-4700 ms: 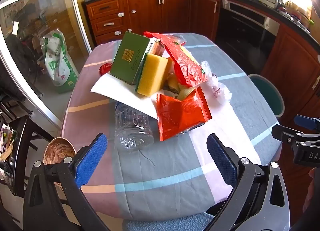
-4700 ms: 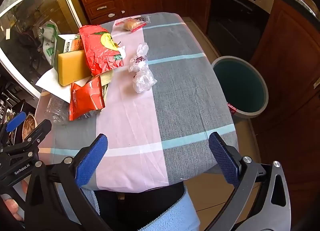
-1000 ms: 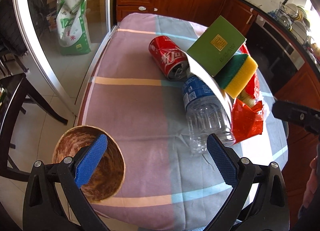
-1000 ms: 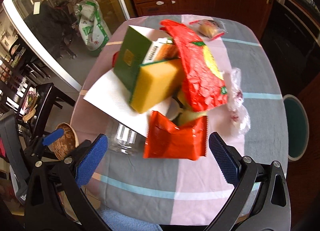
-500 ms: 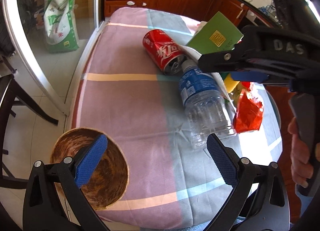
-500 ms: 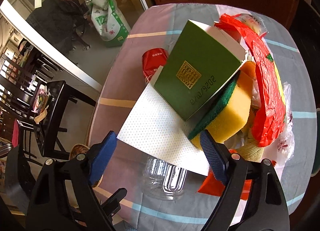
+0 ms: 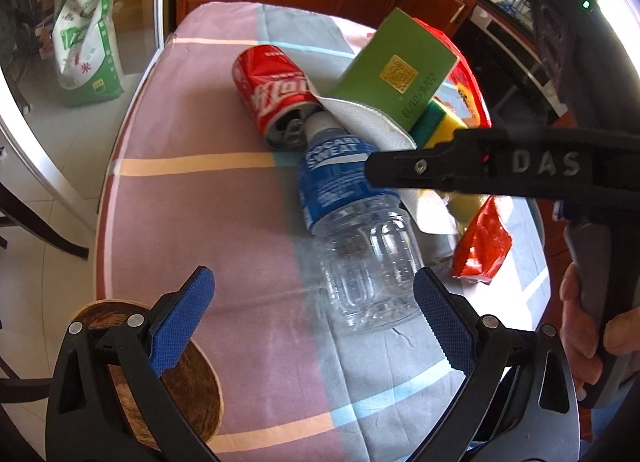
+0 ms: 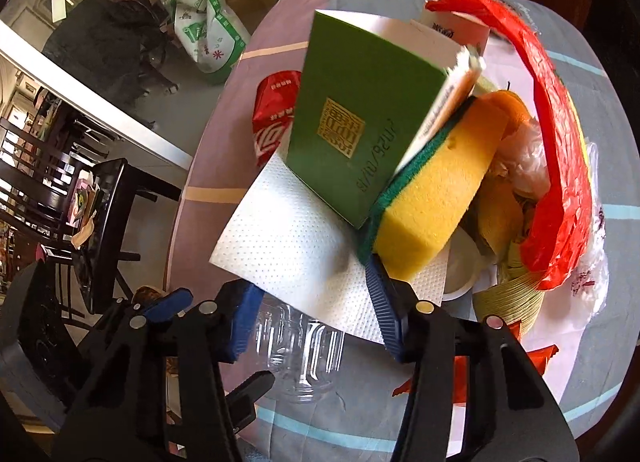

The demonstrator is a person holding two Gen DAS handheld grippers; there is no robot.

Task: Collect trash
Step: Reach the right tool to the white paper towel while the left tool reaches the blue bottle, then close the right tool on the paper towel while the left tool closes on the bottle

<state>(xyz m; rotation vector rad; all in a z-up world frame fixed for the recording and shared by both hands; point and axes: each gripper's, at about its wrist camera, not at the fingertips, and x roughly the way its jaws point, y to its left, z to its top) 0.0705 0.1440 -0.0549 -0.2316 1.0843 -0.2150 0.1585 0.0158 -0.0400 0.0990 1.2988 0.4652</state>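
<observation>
While the white paper towel [image 8: 292, 230] droops off the trash pile near the counter's [image 7: 192, 198] front edge, the right gripper [image 8: 312, 314], jaws just narrowing, straddles its lower edge without pinching; the left gripper [image 7: 312, 326] hovers spread by the bottle [image 7: 360, 238].

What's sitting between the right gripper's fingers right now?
The near edge of the white paper towel lies between the closing right gripper fingers, clear plastic bottle beneath; right wrist view.
</observation>
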